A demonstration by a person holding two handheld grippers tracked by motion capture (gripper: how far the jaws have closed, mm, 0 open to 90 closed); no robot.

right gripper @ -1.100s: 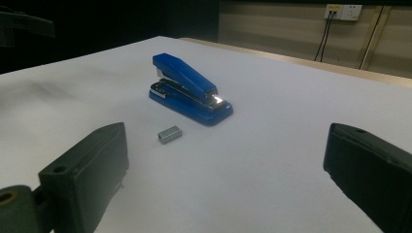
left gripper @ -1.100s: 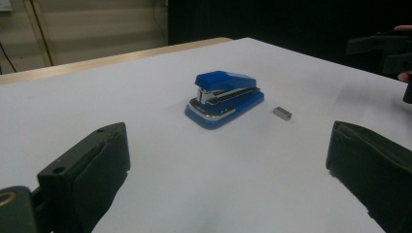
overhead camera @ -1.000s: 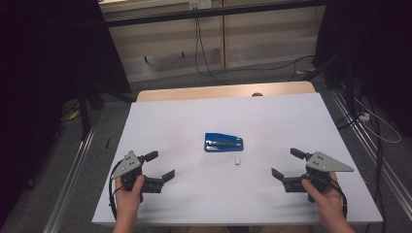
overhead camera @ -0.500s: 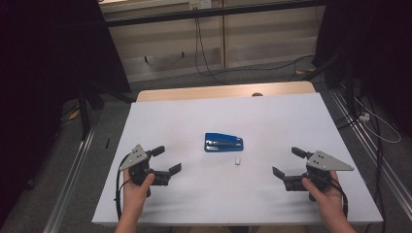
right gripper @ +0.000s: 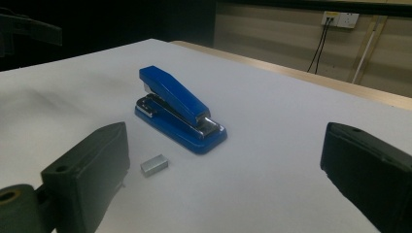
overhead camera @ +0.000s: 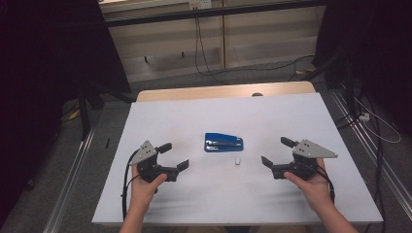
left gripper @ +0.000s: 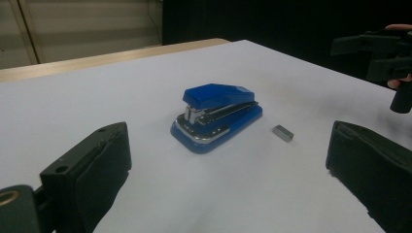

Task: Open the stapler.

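Claws (overhead camera: 171,155) (agape) flanking mid-table stapler (overhead camera: 223,142)

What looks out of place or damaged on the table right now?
Nothing stands out. The blue stapler sits flat and closed, with a small block of staples lying loose beside it, not touching. Both grippers are open and clear of them.

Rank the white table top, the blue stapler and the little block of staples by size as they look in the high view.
1. White table top, by far the largest.
2. Blue stapler, lying mid-table.
3. Block of staples, a small pale piece just beside the stapler, the smallest.
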